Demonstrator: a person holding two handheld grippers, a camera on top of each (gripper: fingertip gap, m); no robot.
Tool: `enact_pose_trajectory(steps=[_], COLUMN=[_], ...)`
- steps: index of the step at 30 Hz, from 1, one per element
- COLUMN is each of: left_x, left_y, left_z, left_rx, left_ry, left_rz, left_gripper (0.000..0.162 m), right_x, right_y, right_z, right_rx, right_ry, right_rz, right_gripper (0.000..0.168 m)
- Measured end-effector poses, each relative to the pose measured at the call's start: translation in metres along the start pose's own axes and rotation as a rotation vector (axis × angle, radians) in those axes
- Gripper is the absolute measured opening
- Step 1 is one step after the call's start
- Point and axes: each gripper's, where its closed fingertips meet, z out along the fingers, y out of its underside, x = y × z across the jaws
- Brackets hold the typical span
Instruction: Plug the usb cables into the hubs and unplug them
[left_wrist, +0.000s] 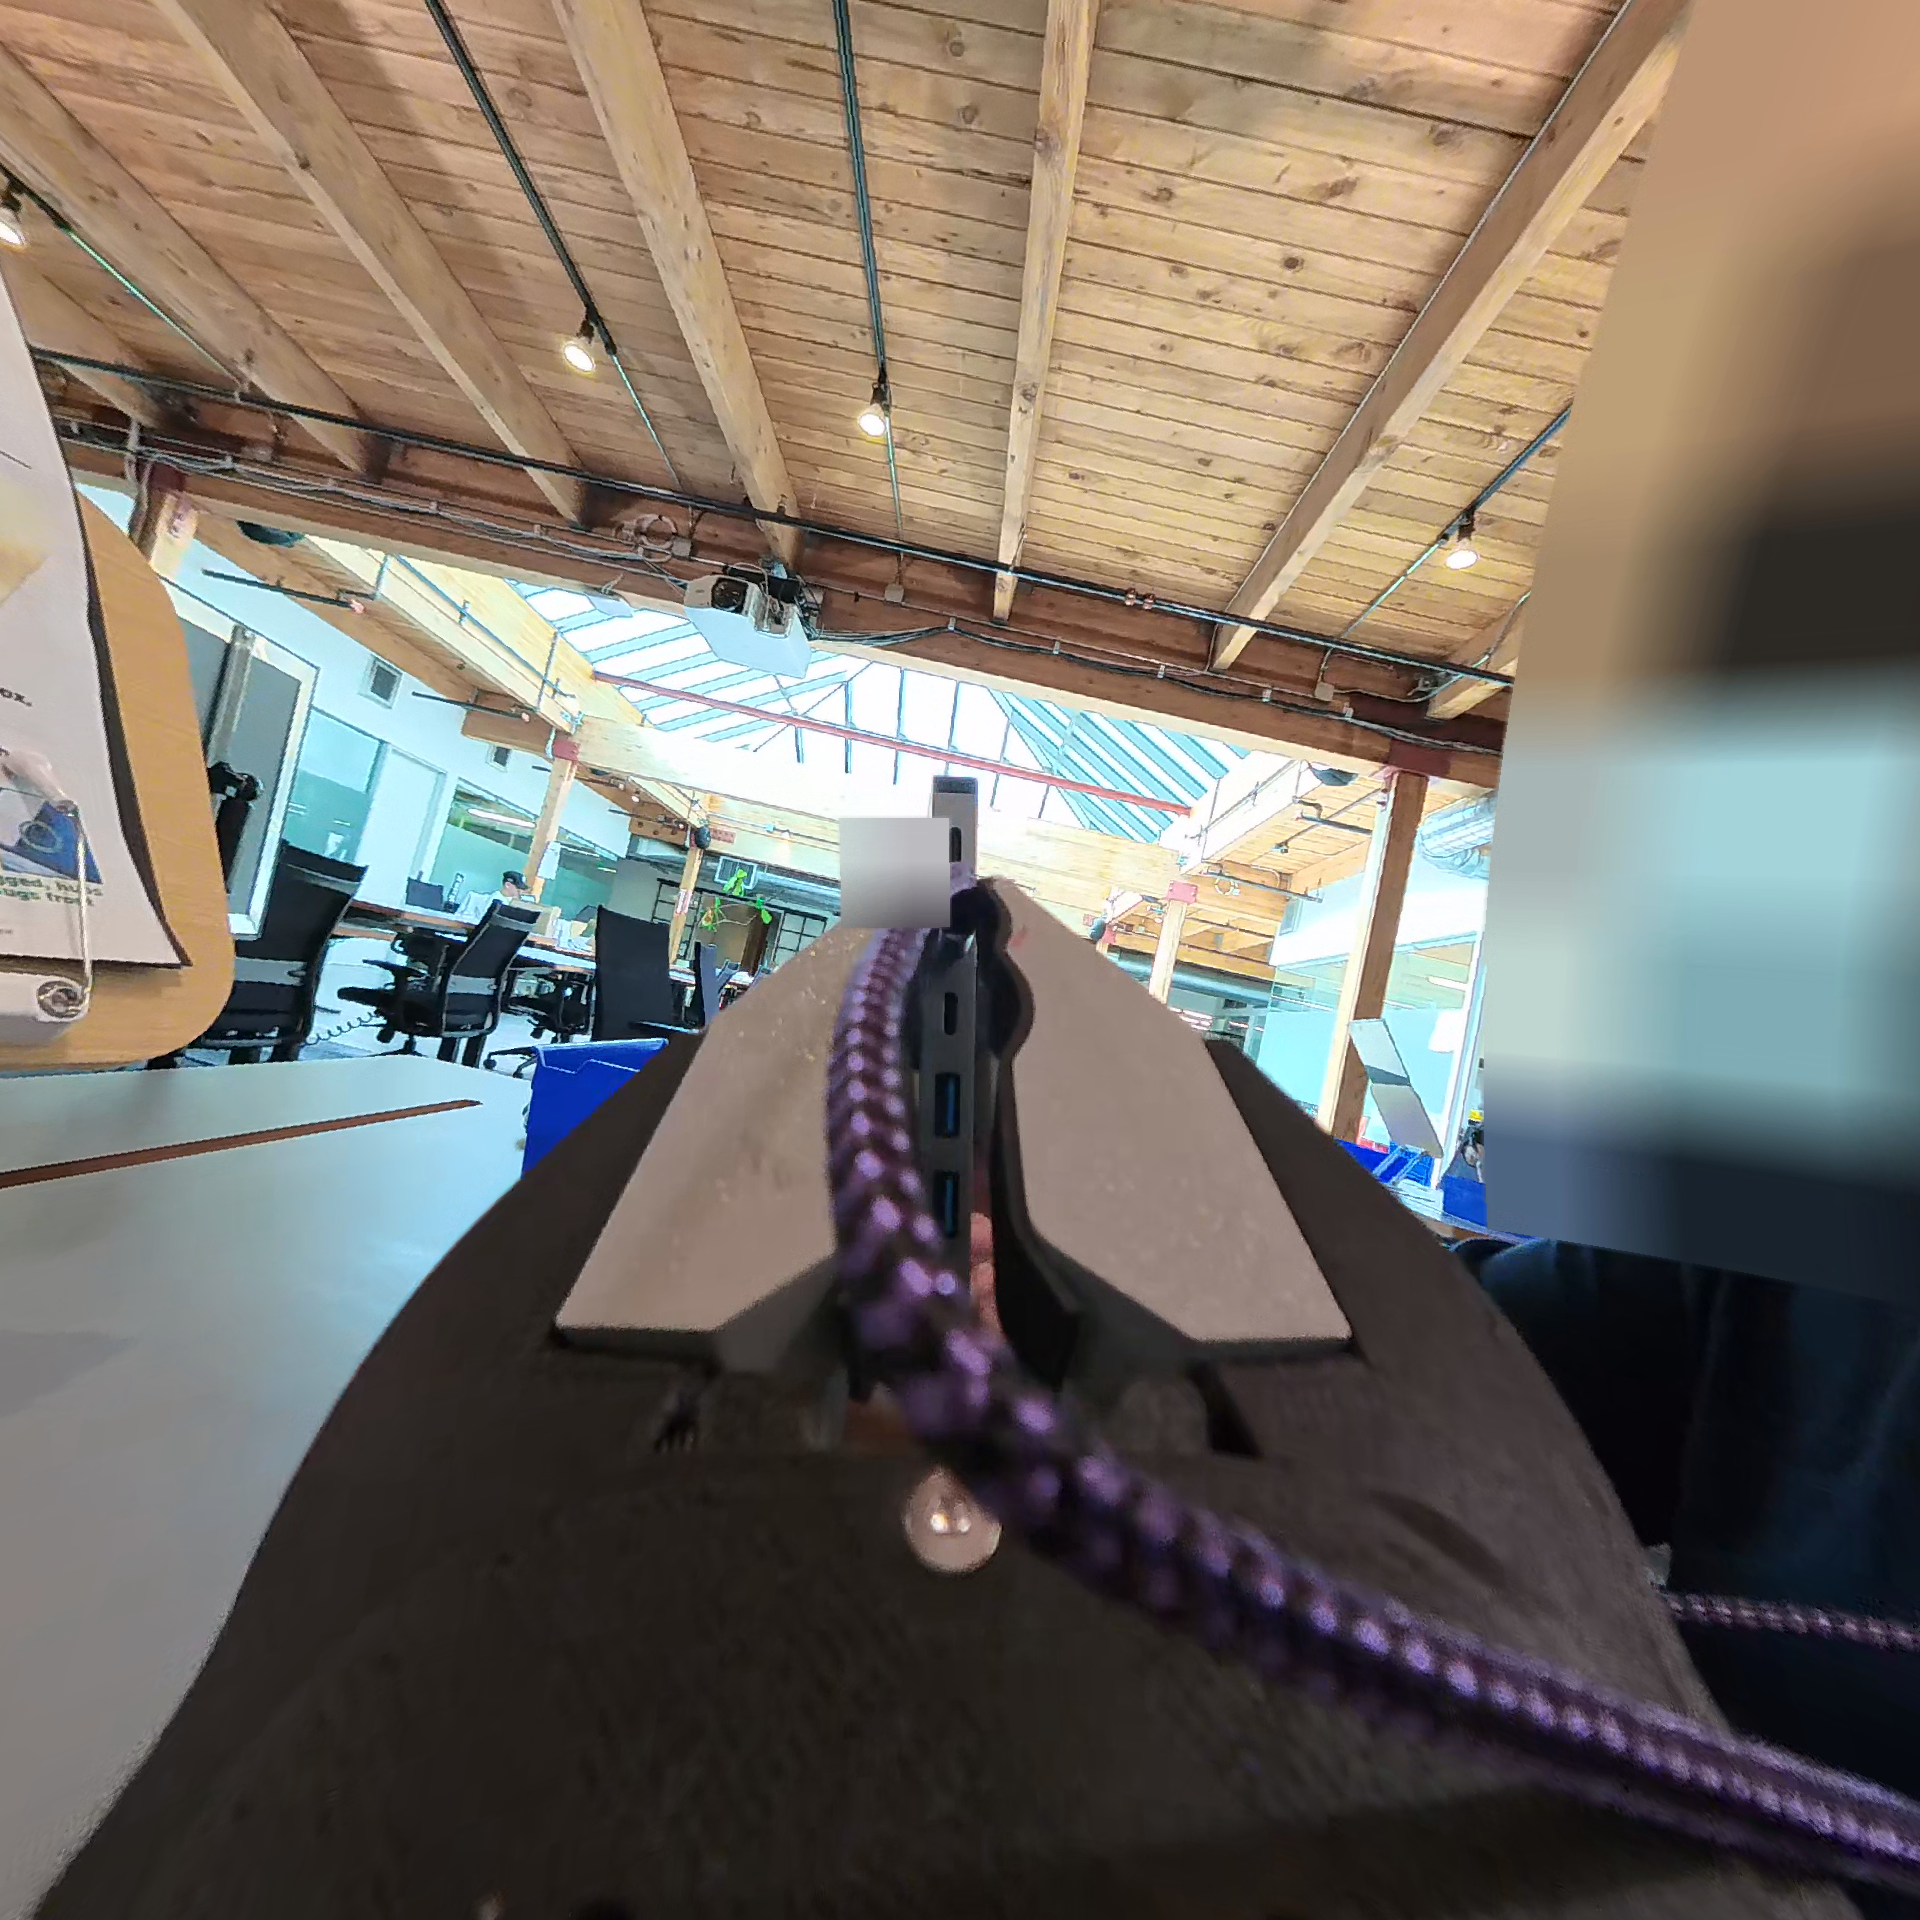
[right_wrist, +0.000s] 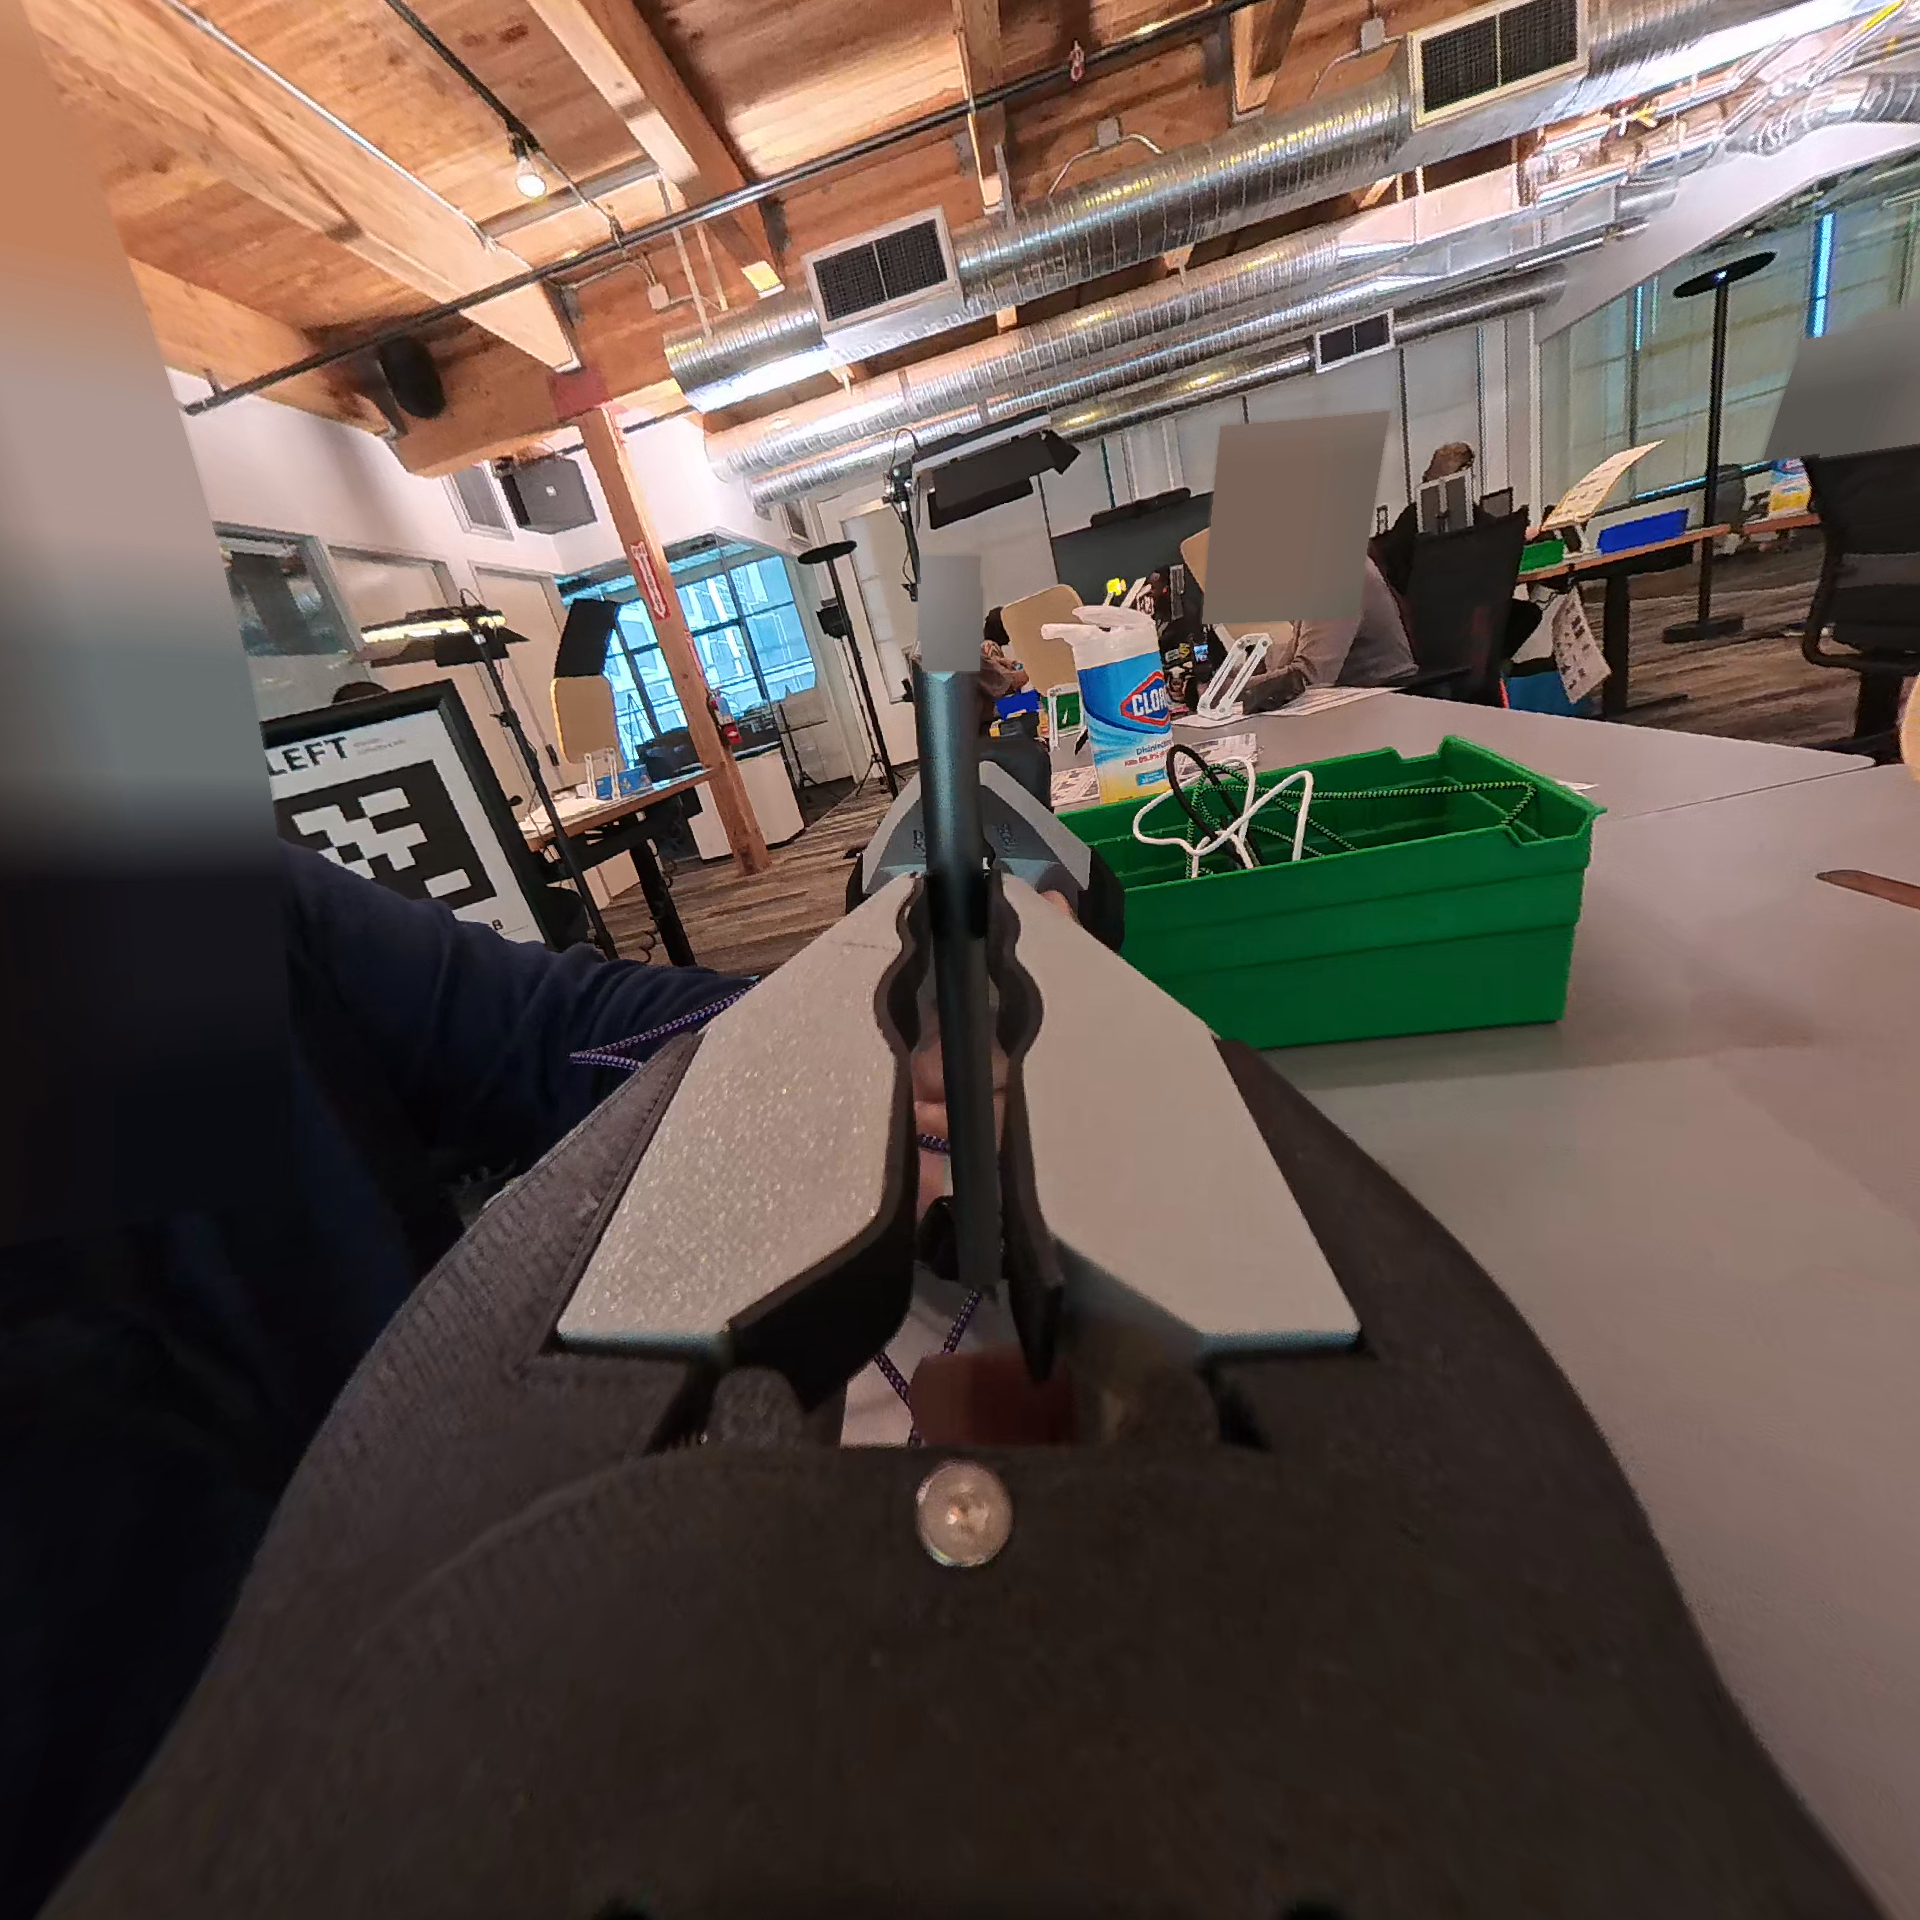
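In the left wrist view, a purple braided cable (left_wrist: 1143, 1496) ran from the lower right of the frame over the body of the left tool (left_wrist: 961, 914) and up between its closed fingers, where its plug end was clenched at the tips, at frame centre. Beside the cable stood a slim dark hub (left_wrist: 951, 1101), edge-on, its blue ports facing the camera.

In the right wrist view, the right tool (right_wrist: 958, 904) was clamped on the same hub (right_wrist: 951, 790), which rose upright through the middle of the frame. The other tool (right_wrist: 997, 821) showed just beyond, touching it.

The hub looked light, rigid and smooth-sided, so it would likely slip unless pinched flat across its broad faces, clear of the ports. The cable seemed soft and floppy along its length; only the stiff plug shell would give a useful hold.

Farther off, at centre right, a green bin (right_wrist: 1351, 935) of cords sat on the grey table (right_wrist: 1662, 1195).
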Motion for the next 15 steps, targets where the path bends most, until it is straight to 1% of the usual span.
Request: enact_pose_trajectory(steps=[4,6,8,12,15], left_x=[-0.001,-0.003,-0.005,-0.006,-0.011], left_y=[0.003,0.006,0.008,0.013,0.017], left_z=[0.001,0.002,0.001,0.003,0.002], left_rx=[-0.016,-0.054,-0.068,-0.116,-0.144], left_ry=[0.0,-0.02,-0.023,-0.028,-0.037], left_rz=[0.001,0.046,0.05,0.107,0.108], left_gripper=[0.004,0.004,0.005,0.004,0.004], right_x=[0.001,0.003,0.005,0.007,0.011], right_y=[0.002,0.005,0.007,0.011,0.015], right_z=[-0.002,-0.003,-0.004,-0.007,-0.009], right_rx=[-0.021,-0.073,-0.117,-0.175,-0.207], right_ry=[-0.003,0.022,0.043,0.05,0.068], right_rz=[0.0,-0.034,-0.06,-0.09,-0.101], right_gripper=[0.007,0.007,0.007,0.007,0.007])
